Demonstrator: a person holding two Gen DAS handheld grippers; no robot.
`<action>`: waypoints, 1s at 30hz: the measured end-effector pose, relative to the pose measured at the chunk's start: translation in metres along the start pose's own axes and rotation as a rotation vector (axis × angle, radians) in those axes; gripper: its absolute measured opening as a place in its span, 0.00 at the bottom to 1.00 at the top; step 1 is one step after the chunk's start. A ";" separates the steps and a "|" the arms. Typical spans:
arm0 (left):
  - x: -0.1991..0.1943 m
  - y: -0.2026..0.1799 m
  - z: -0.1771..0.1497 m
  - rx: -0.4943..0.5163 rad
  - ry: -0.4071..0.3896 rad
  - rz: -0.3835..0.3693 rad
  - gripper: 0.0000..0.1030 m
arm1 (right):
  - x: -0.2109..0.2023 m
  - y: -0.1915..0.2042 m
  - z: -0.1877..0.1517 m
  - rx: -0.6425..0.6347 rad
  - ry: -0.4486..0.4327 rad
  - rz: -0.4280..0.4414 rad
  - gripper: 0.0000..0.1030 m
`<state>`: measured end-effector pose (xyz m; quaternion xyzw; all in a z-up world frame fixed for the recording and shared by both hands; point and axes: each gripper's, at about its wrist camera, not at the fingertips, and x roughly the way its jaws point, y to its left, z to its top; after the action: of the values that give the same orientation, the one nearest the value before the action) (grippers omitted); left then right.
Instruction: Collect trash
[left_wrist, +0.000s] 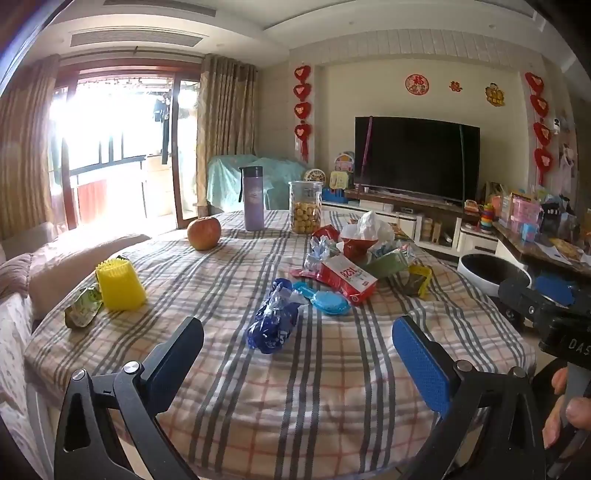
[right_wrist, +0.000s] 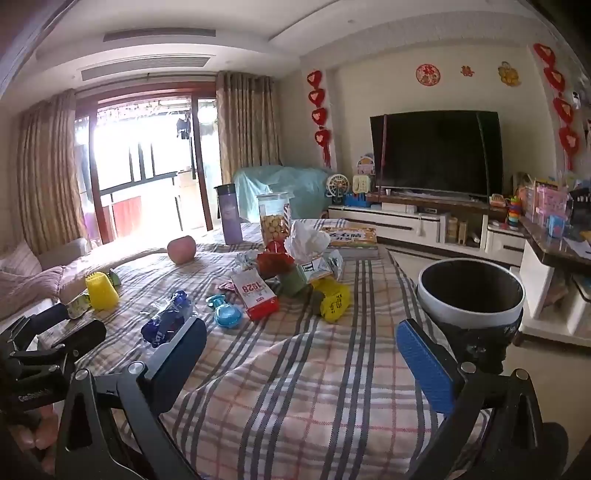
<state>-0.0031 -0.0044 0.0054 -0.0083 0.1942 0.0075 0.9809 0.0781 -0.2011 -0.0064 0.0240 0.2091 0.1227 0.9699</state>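
Trash lies on the checked tablecloth (left_wrist: 317, 387): a crumpled blue wrapper (left_wrist: 273, 321) (right_wrist: 168, 323), a red-and-white box marked 1928 (left_wrist: 347, 278) (right_wrist: 256, 295), a green wrapper (left_wrist: 82, 307), a yellow wrapper (right_wrist: 332, 301), and a pile of red and white packets (left_wrist: 364, 236) (right_wrist: 295, 251). A round white bin with a dark inside (right_wrist: 471, 291) (left_wrist: 493, 273) stands past the table's right edge. My left gripper (left_wrist: 297, 338) is open and empty, just short of the blue wrapper. My right gripper (right_wrist: 301, 341) is open and empty, left of the bin.
An apple (left_wrist: 204, 232), a purple flask (left_wrist: 253, 198), a jar of biscuits (left_wrist: 304, 206), a yellow cup (left_wrist: 119, 284) and a blue plastic toy (left_wrist: 327, 301) also sit on the table. A sofa (left_wrist: 55, 266) is at the left. A TV (left_wrist: 415, 157) and cabinet stand at the back.
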 end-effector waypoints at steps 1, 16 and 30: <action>0.000 -0.001 0.000 0.001 -0.002 0.000 0.99 | 0.000 0.000 0.000 0.003 0.001 0.001 1.00; -0.001 0.004 -0.002 -0.010 -0.011 0.002 0.99 | 0.002 0.003 -0.005 -0.018 0.014 0.016 1.00; 0.001 0.004 -0.003 -0.003 -0.012 0.004 0.99 | 0.001 0.003 -0.004 -0.013 0.013 0.025 1.00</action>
<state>-0.0036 -0.0007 0.0025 -0.0095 0.1885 0.0097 0.9820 0.0768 -0.1974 -0.0106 0.0196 0.2143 0.1364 0.9670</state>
